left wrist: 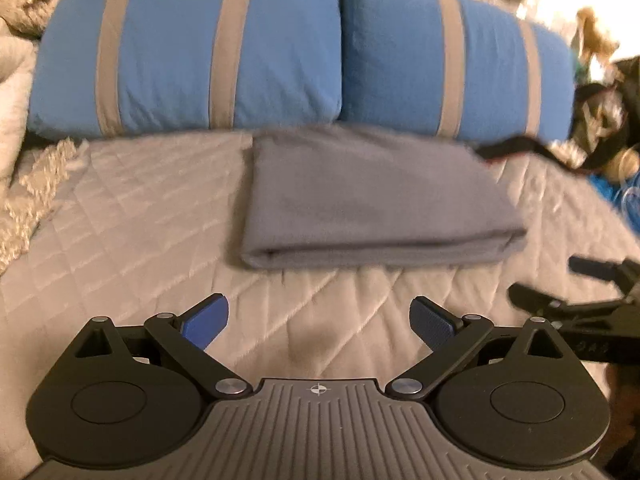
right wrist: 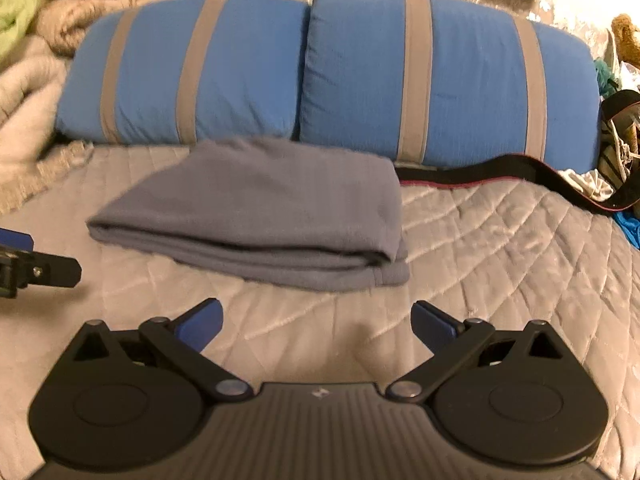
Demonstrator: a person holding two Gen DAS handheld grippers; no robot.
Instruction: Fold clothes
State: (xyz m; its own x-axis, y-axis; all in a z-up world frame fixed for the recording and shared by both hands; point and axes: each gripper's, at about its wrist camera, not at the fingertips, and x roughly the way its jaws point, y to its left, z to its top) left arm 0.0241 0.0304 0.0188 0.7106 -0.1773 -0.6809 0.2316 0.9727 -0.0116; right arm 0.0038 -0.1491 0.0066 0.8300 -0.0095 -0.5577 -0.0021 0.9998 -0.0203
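A: Biggest first?
B: Quilted bed [left wrist: 120, 220]; two blue pillows [right wrist: 320, 68] behind; folded grey garment [left wrist: 368, 200] lying flat before them.
A: Grippers?
B: Left gripper [left wrist: 319, 322] and right gripper [right wrist: 317, 326] both spread wide, empty, short of the garment.

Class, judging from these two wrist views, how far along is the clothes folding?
Done: the grey garment lies folded flat on the quilted bed. In hand: nothing; left gripper and right gripper are open, clear of it. Left: possibly the black strap beside the pillows.
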